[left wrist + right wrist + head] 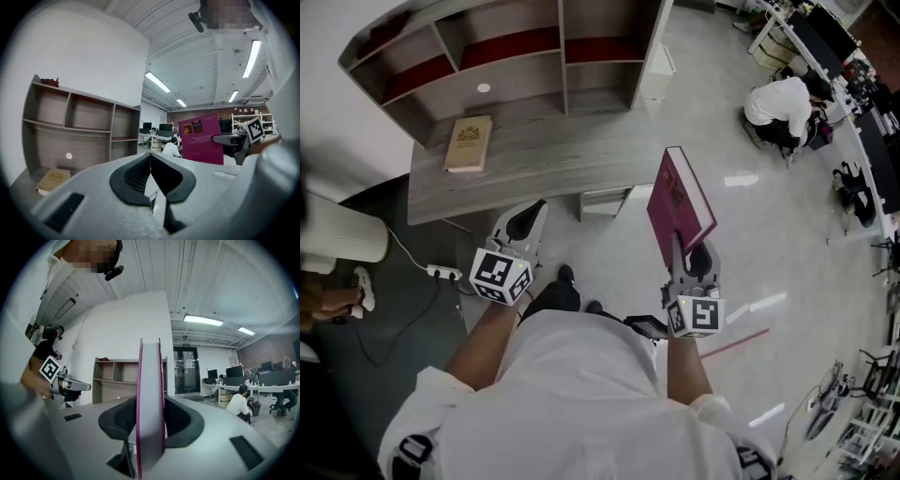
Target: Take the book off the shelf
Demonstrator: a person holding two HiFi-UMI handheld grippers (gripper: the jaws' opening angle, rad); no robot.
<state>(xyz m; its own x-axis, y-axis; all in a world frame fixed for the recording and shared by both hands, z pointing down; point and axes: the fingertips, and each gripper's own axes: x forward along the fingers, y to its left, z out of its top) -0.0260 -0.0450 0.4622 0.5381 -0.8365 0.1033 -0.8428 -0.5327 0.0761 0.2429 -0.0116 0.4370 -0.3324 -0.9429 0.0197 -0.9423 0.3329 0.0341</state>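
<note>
The right gripper point(690, 258), at lower centre-right of the head view, was clamped on the lower edge of a magenta book point(680, 202). The book stood upright in its jaws over the floor, clear of the grey shelf unit point(516, 56) at upper left. The left gripper point(525, 225) hung empty left of centre, jaws closed together, just off the front edge of the bench point(562, 164). A tan book point(469, 143) lay flat on the bench below the shelves.
</note>
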